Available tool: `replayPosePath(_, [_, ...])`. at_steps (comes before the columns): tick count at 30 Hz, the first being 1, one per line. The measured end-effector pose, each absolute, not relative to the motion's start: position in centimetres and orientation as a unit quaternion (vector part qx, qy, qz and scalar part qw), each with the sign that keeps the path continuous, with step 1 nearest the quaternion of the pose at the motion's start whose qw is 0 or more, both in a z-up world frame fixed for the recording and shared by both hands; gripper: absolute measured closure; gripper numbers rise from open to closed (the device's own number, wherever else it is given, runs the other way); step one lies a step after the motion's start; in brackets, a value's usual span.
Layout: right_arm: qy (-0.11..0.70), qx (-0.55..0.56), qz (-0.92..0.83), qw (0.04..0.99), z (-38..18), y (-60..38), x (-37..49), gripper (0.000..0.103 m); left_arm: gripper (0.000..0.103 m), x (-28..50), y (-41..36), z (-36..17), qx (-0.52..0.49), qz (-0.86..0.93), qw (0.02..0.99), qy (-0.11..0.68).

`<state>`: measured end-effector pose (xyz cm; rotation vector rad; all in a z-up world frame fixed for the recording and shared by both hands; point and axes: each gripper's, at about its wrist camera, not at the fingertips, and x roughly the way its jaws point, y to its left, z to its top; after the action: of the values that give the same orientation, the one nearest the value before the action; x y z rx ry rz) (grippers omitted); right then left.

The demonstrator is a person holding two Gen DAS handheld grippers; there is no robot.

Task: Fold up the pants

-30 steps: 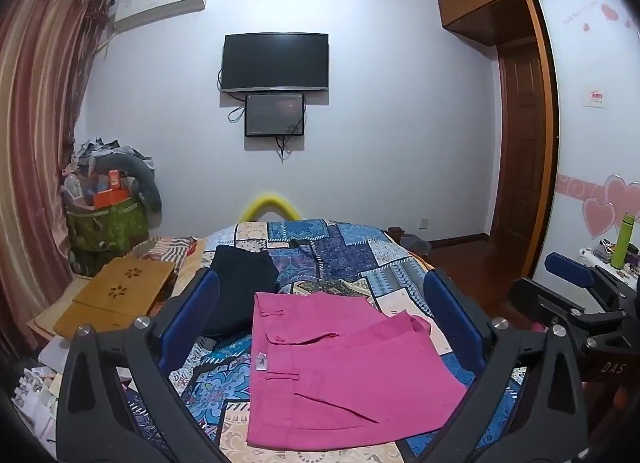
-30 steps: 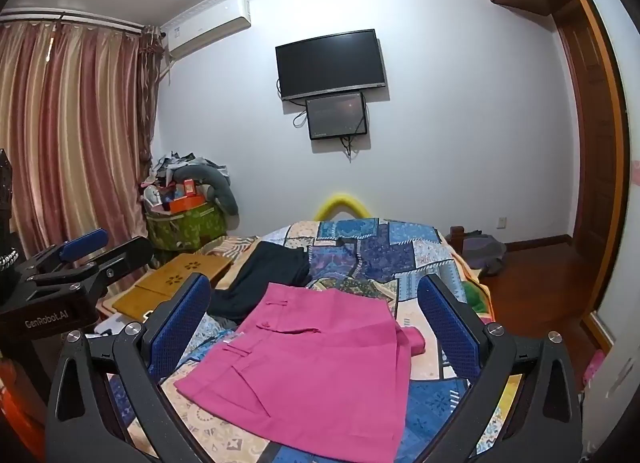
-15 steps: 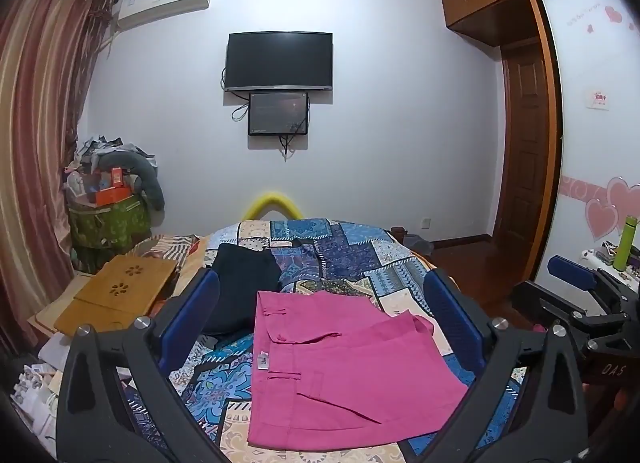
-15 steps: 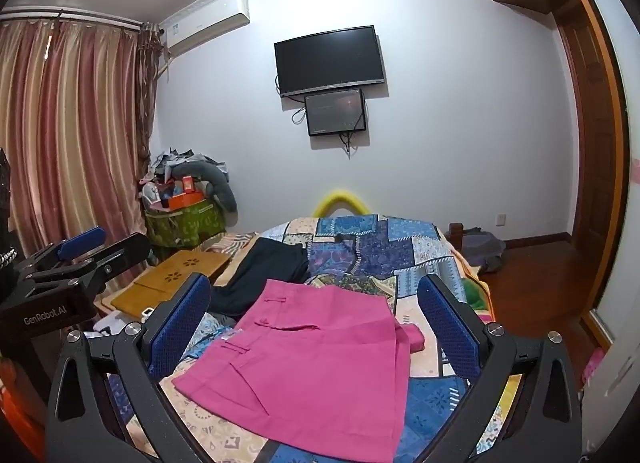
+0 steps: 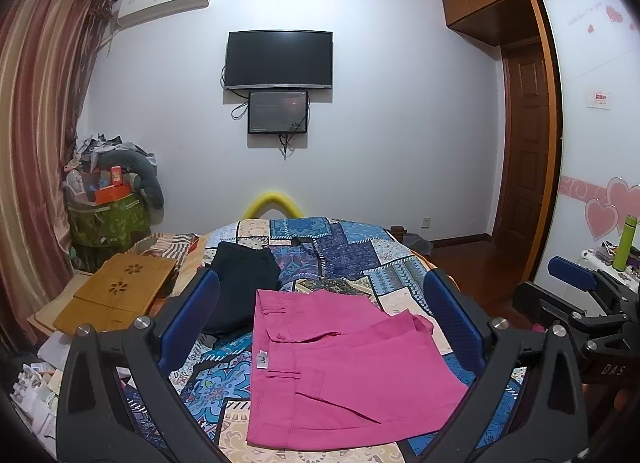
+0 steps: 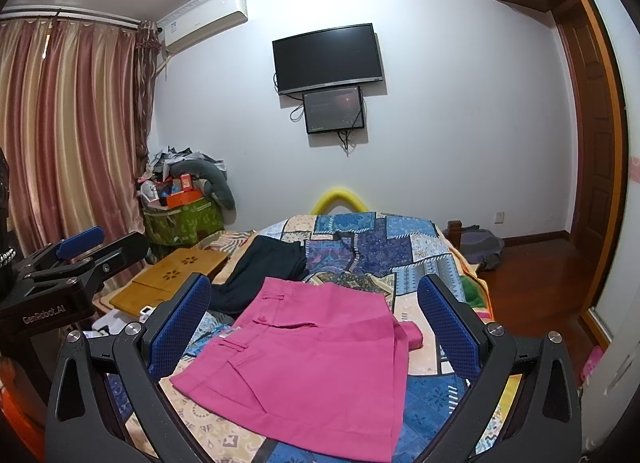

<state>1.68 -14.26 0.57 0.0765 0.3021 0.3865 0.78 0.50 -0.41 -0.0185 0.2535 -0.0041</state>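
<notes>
Pink pants (image 5: 340, 367) lie folded into a flat rectangle on the patchwork bedspread (image 5: 320, 247); they also show in the right wrist view (image 6: 312, 359). My left gripper (image 5: 320, 323) is open and empty, held above and in front of the pants. My right gripper (image 6: 314, 323) is open and empty, also held above them. Each gripper shows in the other's view: the right one at the right edge (image 5: 576, 295), the left one at the left edge (image 6: 76, 263). Neither touches the cloth.
A dark garment (image 5: 240, 283) lies folded beyond the pink pants. A wooden lap tray (image 5: 116, 295) sits left of the bed, with a cluttered green bin (image 5: 108, 219) behind it. A television (image 5: 280, 59) hangs on the far wall. A door (image 5: 524, 151) stands right.
Both views have tilted up very slightly. The pants have not moved and both grippers stay open.
</notes>
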Motion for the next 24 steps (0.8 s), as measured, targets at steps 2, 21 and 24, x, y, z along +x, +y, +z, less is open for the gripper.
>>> replayPosePath(2, [0.150, 0.038, 0.191, 0.969, 0.56, -14.30, 1.73, 0.000, 0.000, 0.81, 0.49, -0.45, -0.008, -0.001, 0.992, 0.125])
replayPosePath(21, [0.149, 0.038, 0.192, 0.969, 0.67, -14.33, 1.75, 0.000, 0.000, 1.08, -0.10, -0.62, -0.006, -0.003, 0.992, 0.124])
replayPosePath(24, [0.148, 0.036, 0.192, 0.969, 0.73, -14.35, 1.74, 0.000, 0.000, 0.96, -0.12, -0.56, -0.006, -0.003, 0.993, 0.122])
